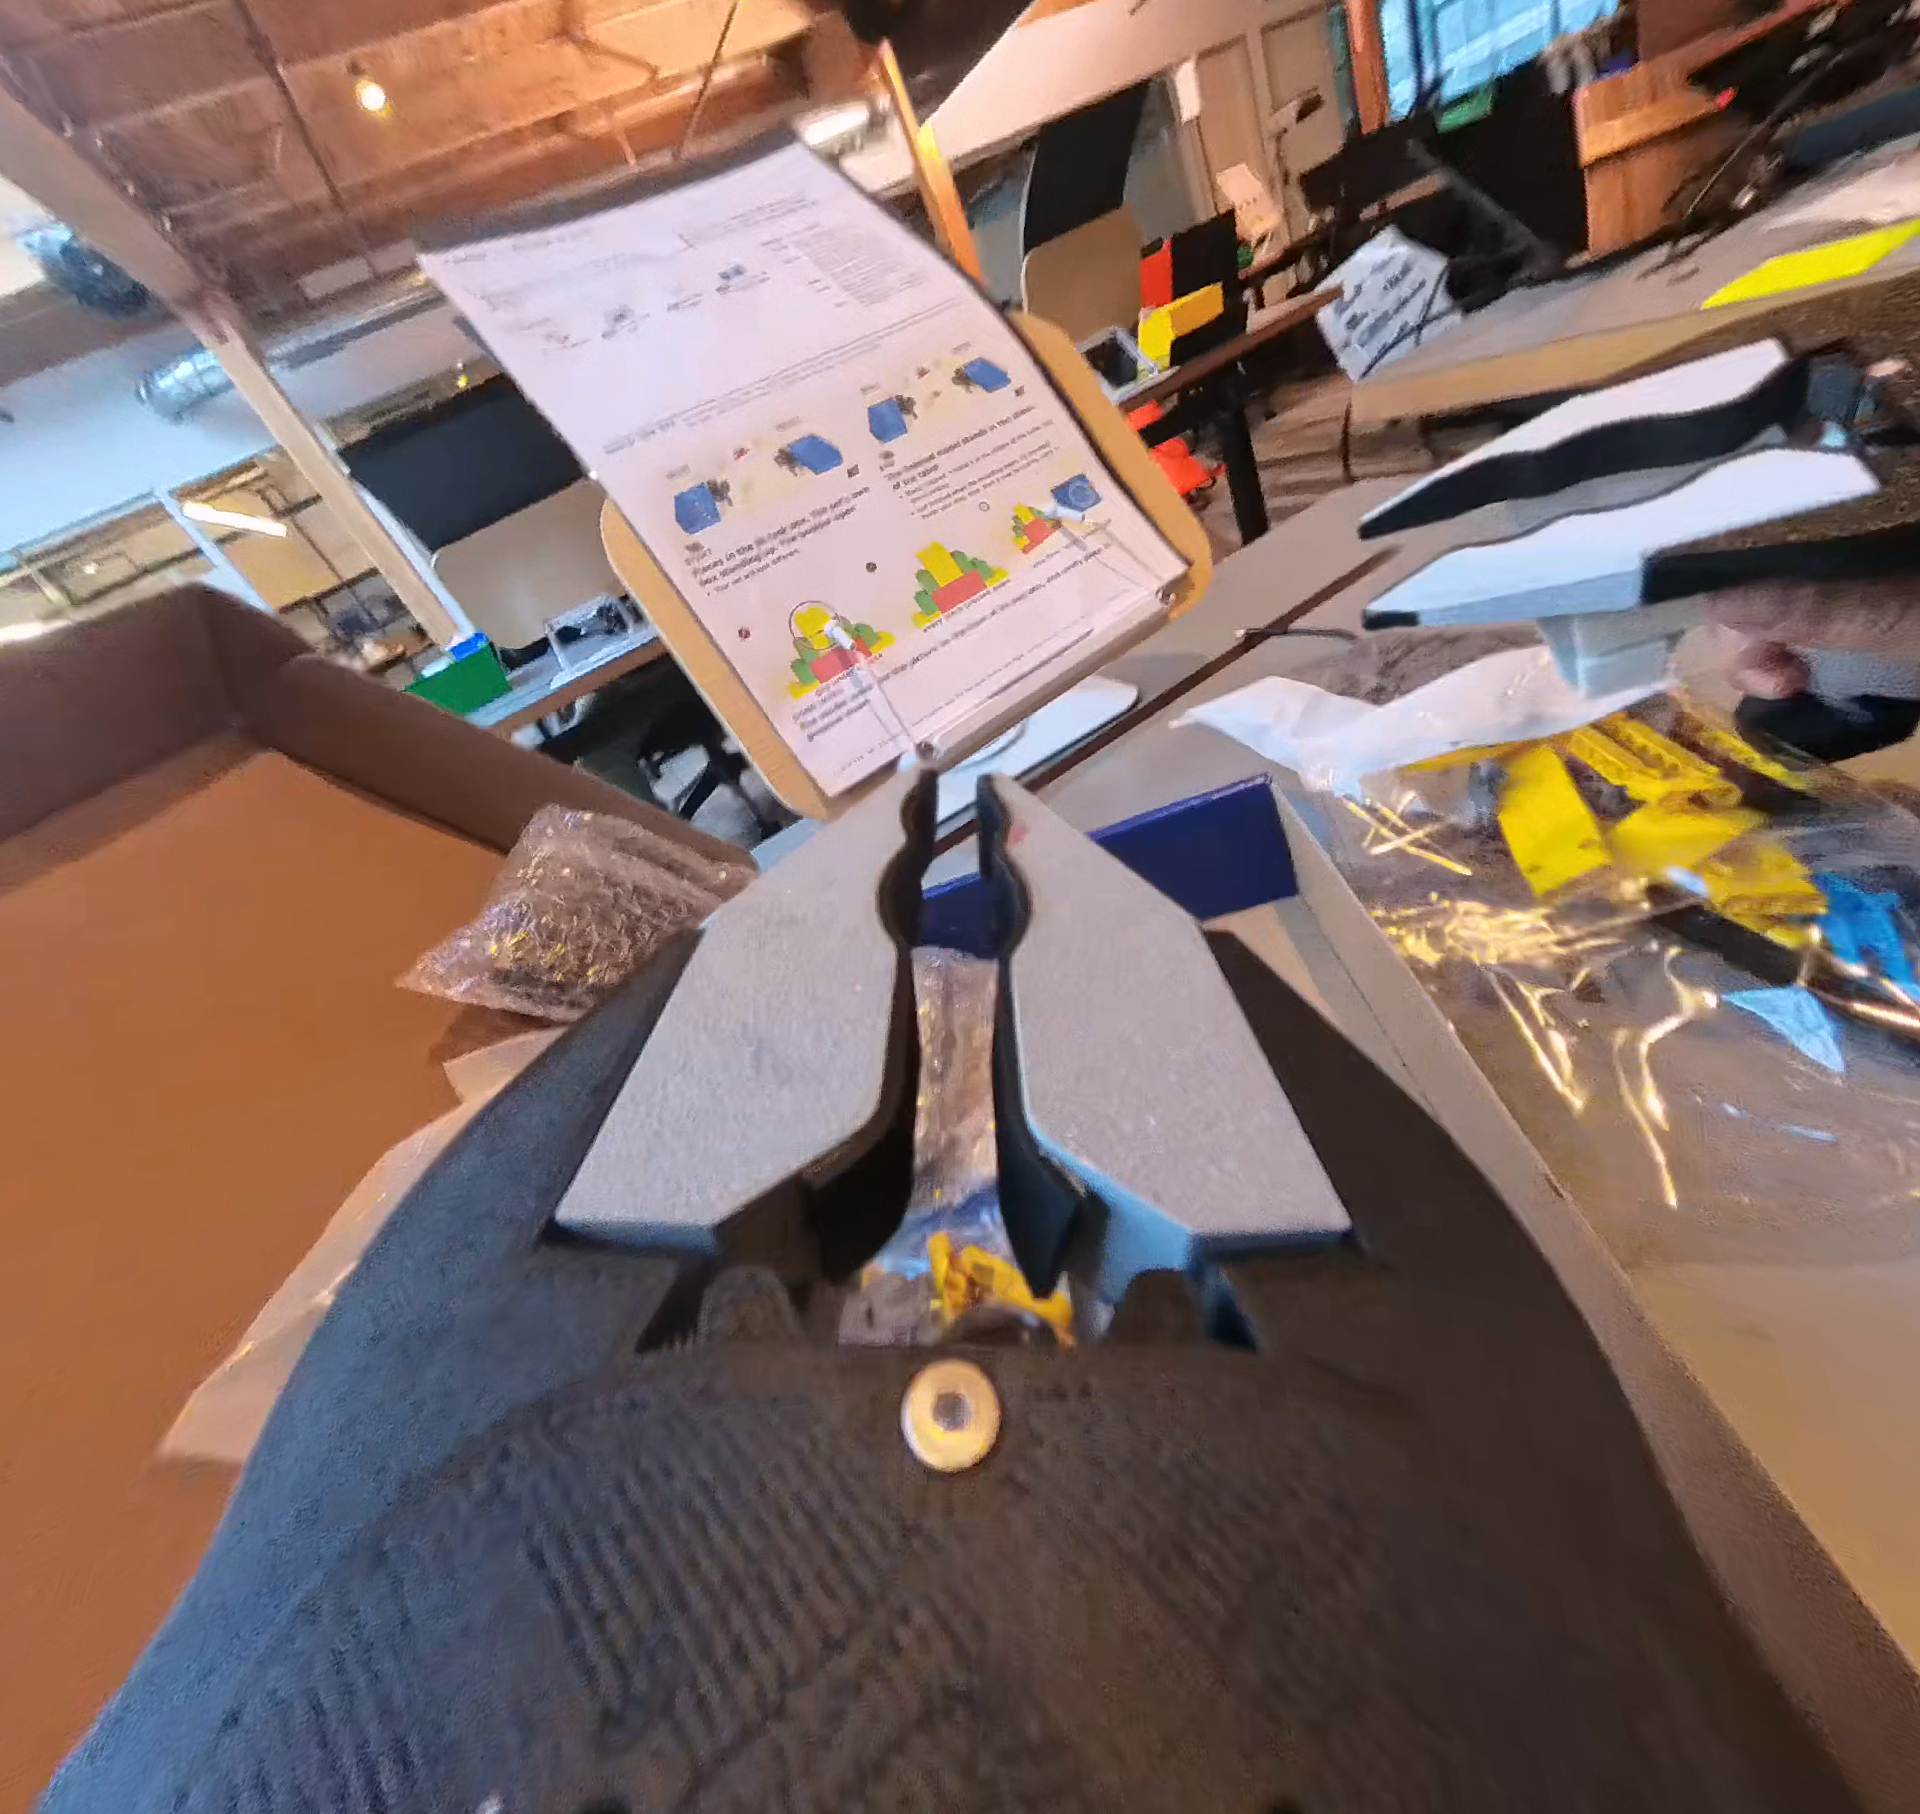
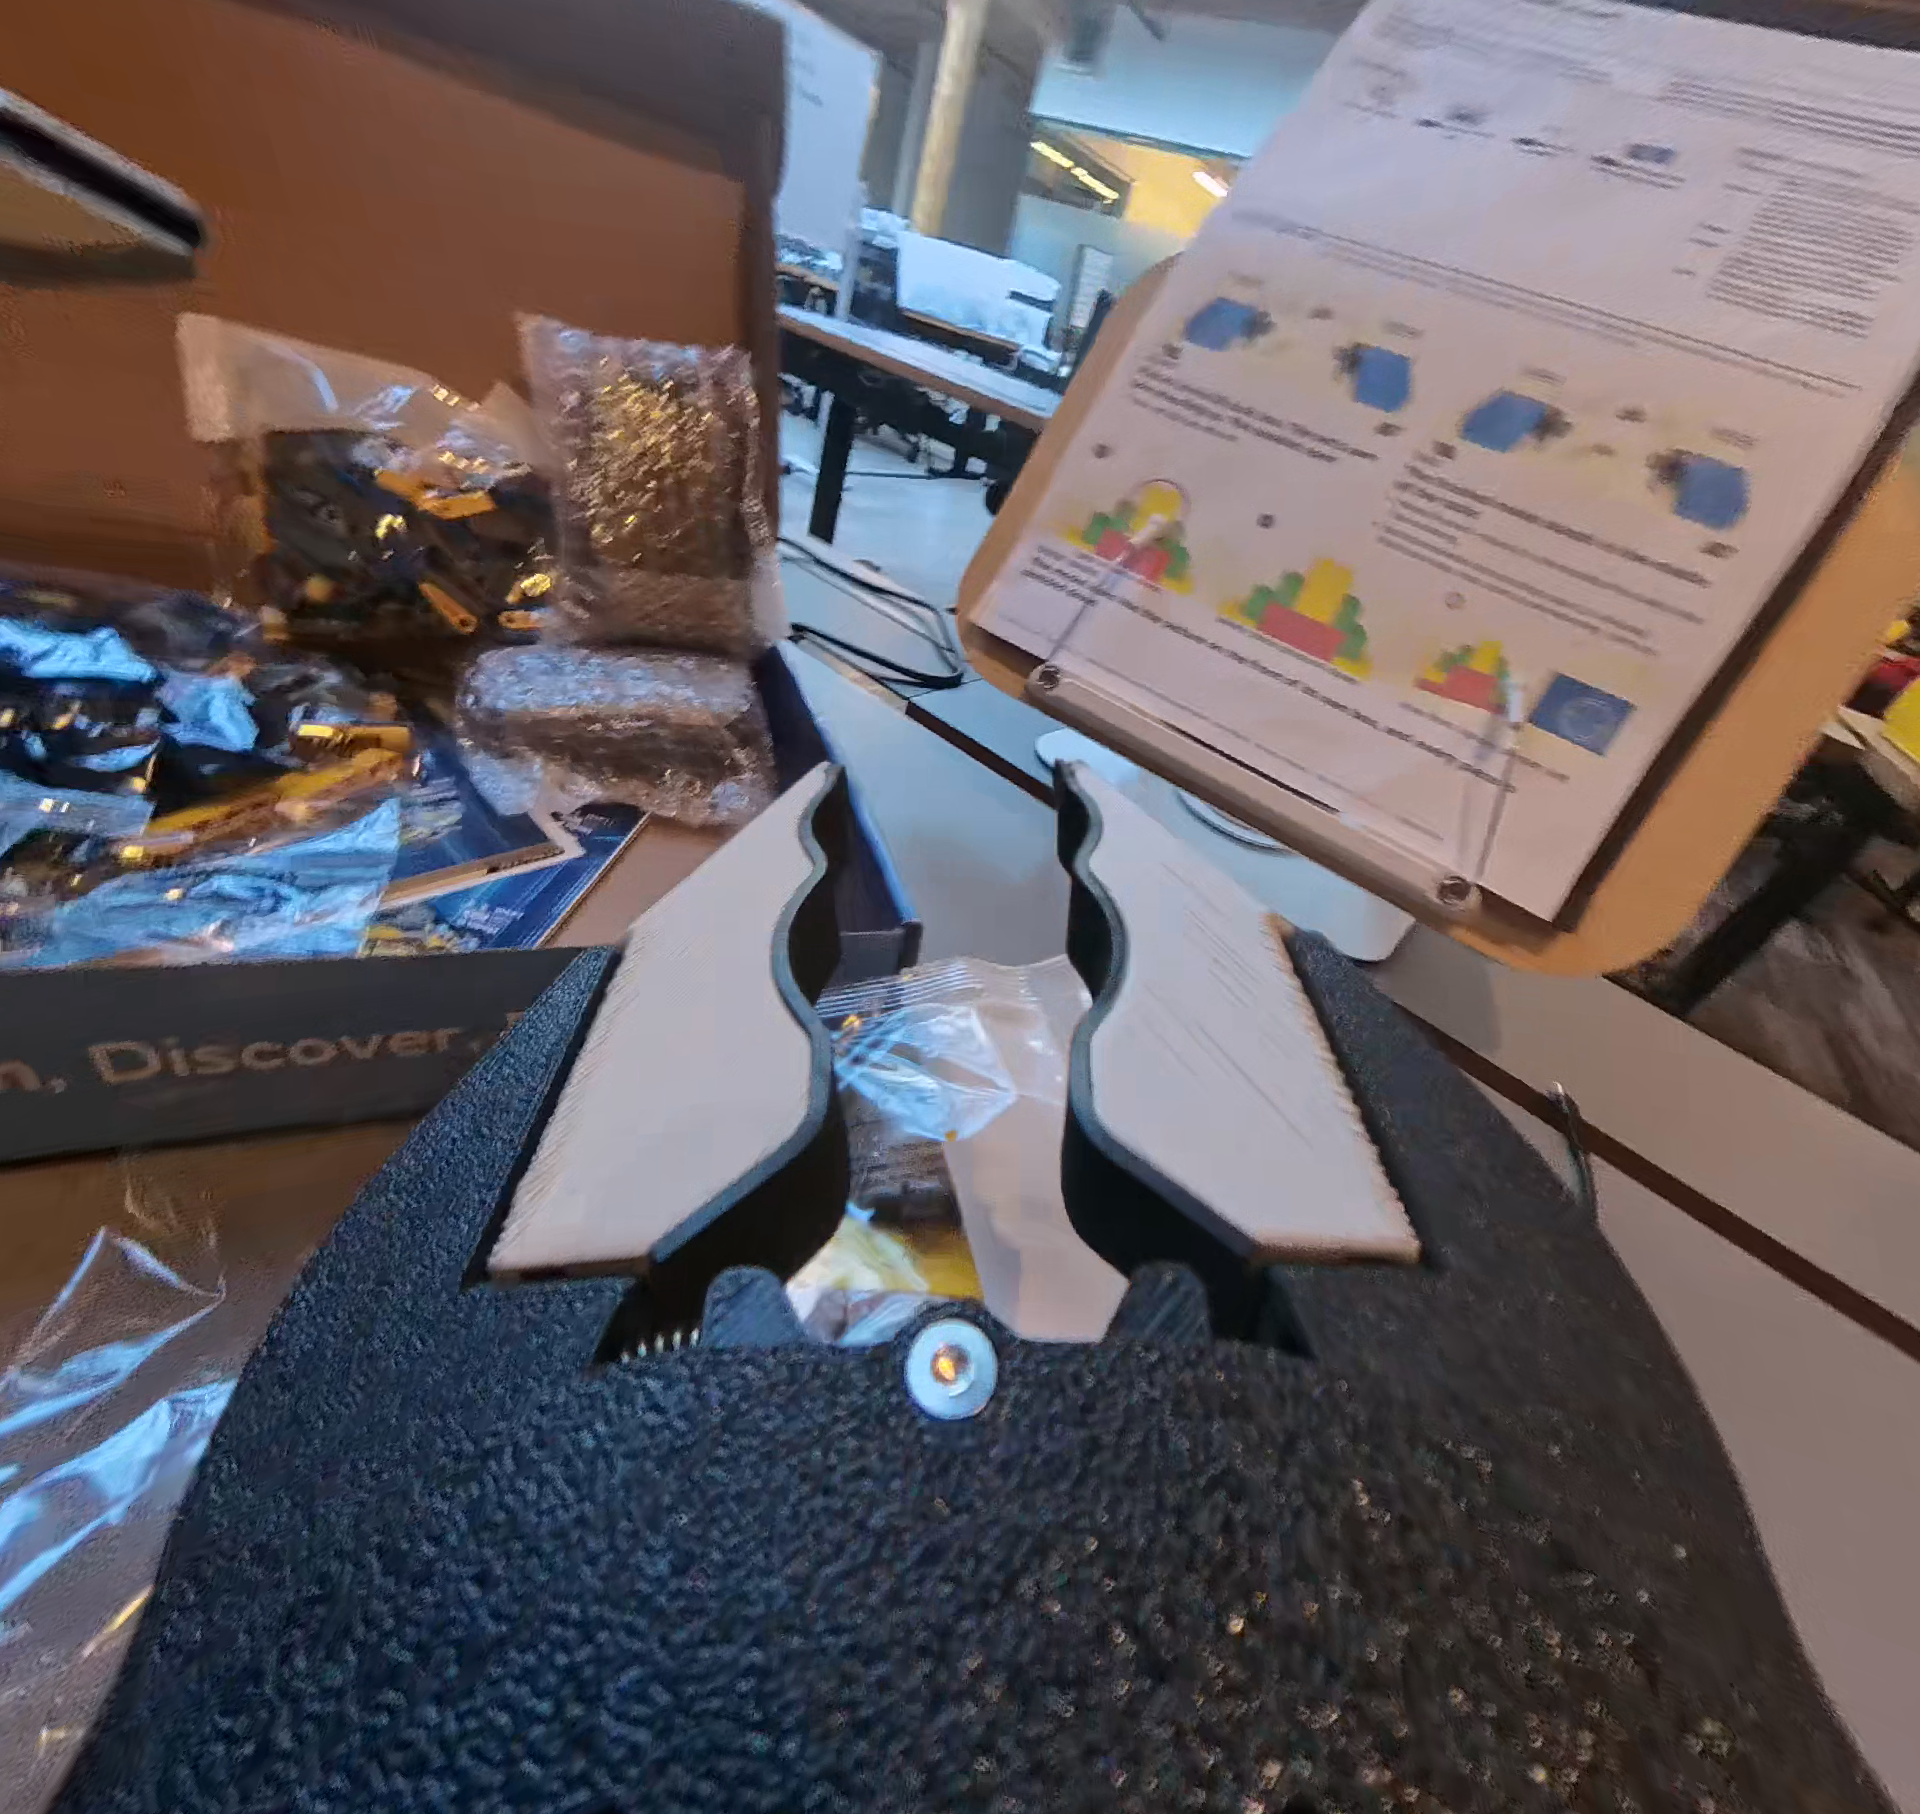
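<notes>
My left gripper (image 1: 956,796) is tilted up over a dark blue box (image 1: 1195,852). Its jaws stand almost together, and a clear plastic bag (image 1: 948,1089) with yellow parts fills the narrow gap between them. My right gripper (image 2: 951,796) is open and empty. A crumpled clear bag (image 2: 920,1037) lies below the gap between its fingers. In the left wrist view the right gripper (image 1: 1382,564) hovers over clear bags of yellow and blue parts (image 1: 1621,829). Part of the left gripper (image 2: 104,206) shows at the upper left of the right wrist view.
A printed sheet on a wooden stand (image 1: 831,476) rises just ahead and also shows in the right wrist view (image 2: 1455,476). An open cardboard box (image 2: 364,206) stands to the left, with bubble-wrapped packets (image 2: 644,486) and part bags (image 2: 395,538) in front. Booklets (image 2: 488,829) lie in the dark box (image 2: 260,1047).
</notes>
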`<state>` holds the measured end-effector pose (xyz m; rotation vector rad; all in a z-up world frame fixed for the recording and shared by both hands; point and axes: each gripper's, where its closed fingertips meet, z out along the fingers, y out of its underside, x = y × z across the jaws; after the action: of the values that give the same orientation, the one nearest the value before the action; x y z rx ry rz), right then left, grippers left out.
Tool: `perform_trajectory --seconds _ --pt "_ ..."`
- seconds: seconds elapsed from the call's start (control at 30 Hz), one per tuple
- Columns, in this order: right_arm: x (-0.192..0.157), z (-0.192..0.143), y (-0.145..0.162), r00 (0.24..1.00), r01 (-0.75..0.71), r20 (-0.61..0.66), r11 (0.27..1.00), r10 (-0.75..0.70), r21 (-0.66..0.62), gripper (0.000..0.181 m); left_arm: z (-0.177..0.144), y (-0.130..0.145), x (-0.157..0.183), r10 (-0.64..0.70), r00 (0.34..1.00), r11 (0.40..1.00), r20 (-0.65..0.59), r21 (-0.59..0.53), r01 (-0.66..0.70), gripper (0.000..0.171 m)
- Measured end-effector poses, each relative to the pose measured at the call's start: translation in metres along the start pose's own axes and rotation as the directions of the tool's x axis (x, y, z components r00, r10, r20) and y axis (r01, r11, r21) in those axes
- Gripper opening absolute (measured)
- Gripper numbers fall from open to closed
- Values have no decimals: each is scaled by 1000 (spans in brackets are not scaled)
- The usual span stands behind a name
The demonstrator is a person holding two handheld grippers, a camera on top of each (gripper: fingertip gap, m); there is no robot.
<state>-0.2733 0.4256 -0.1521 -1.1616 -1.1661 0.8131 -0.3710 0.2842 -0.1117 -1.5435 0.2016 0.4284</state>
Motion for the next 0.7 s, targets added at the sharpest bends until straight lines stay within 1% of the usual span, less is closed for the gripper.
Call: perform_trajectory --seconds 0.03,0.1,0.17,0.23,0.27,0.3,0.37,0.4,0.5,0.6,0.63,0.7 --pt "-6 2 3 999 26 24 1000 -25 -10 39 -4 1 1 -15 1000 1000 6 -19 15 1" --pt "-11 4 12 998 53 23 998 -52 -26 31 -11 -1 12 -88 995 996 -49 4 88 0" --pt "-14 7 11 997 80 17 997 -79 -20 30 -12 -1 20 -138 985 990 -108 -31 136 0" --pt "-10 13 14 988 150 -25 988 -150 -28 24 -13 -9 23 -217 963 975 -159 11 221 0" --pt "-6 15 18 986 158 -46 986 -160 -46 23 -11 -7 26 -245 951 967 -190 17 253 0" --pt "-1 16 22 987 147 -58 987 -151 -64 23 -7 1 30 -257 945 966 -204 -17 259 1" --pt "7 15 23 991 108 -77 992 -113 -71 24 -3 11 34 -245 948 969 -204 -77 234 2" --pt "9 13 22 991 103 -85 993 -108 -66 24 -4 10 36 -228 952 973 -204 -75 217 2" --pt "10 3 17 983 150 -100 987 -156 -60 24 -13 -2 44 -161 965 987 -207 -44 155 1" --pt "16 -7 6 972 178 -147 983 -183 -45 23 -20 -17 52 -109 974 994 -199 7 112 0" --pt "20 -10 4 970 172 -167 984 -177 -46 23 -21 -19 54 -87 979 995 -186 23 93 0" --pt "24 -18 5 962 165 -210 984 -174 -61 23 -17 -14 53 -55 991 998 -125 31 60 0"
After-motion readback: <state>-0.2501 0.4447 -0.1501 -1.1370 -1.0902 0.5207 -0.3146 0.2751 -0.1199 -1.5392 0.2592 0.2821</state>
